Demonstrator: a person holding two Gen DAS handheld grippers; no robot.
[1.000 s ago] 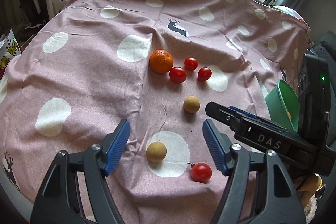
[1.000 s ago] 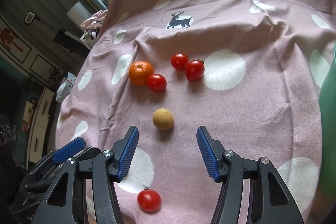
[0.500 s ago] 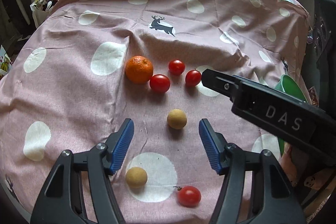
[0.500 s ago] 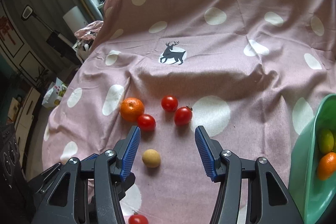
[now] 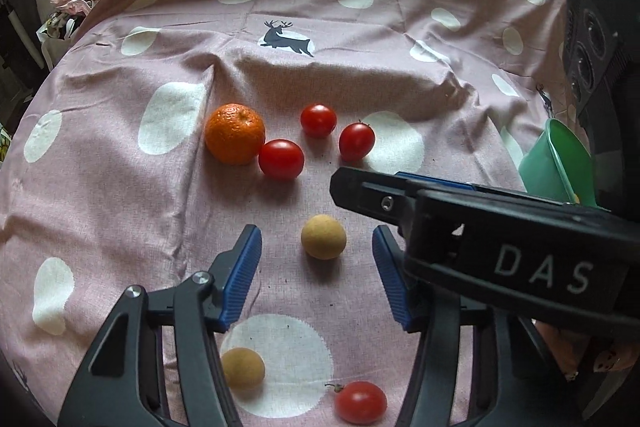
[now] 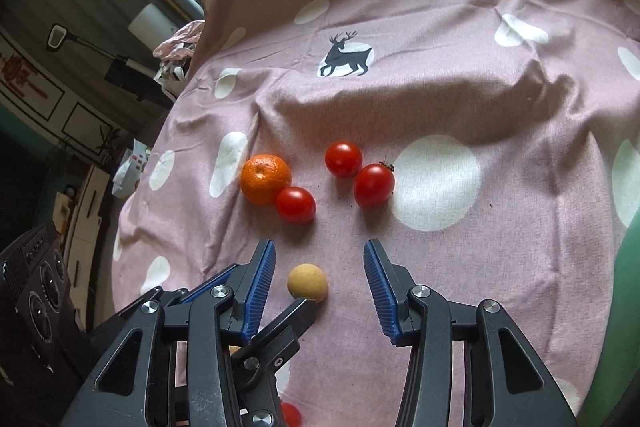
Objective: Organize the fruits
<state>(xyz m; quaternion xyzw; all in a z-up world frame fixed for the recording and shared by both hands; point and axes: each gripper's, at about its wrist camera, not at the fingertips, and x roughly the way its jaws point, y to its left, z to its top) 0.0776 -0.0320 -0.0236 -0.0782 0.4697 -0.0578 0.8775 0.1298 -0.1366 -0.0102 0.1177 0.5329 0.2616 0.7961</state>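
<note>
A tan round fruit (image 5: 323, 237) lies on the pink dotted cloth (image 5: 100, 187) between the blue pads of my left gripper (image 5: 316, 267). Its jaws are closing and neither pad touches the fruit. My right gripper (image 6: 320, 283) hangs over the same tan fruit (image 6: 307, 282); its jaws are closing too, with both pads clear of it. Its black body (image 5: 500, 239) crosses the left wrist view above the left gripper's right finger. Beyond lie an orange (image 5: 235, 133) and three red tomatoes (image 5: 281, 159). A second tan fruit (image 5: 243, 367) and another tomato (image 5: 360, 401) lie near the front.
A green bowl (image 5: 560, 163) stands at the right edge of the cloth and holds some fruit. The cloth has raised folds behind the tomatoes (image 6: 343, 159). A black speaker (image 6: 36, 291) stands at the left, and a window runs along the back.
Both grippers slid forward over the cloth and their jaws narrowed. The tan fruit, ahead of the left fingers before, now lies between them. The right gripper moved across in front of the left one.
</note>
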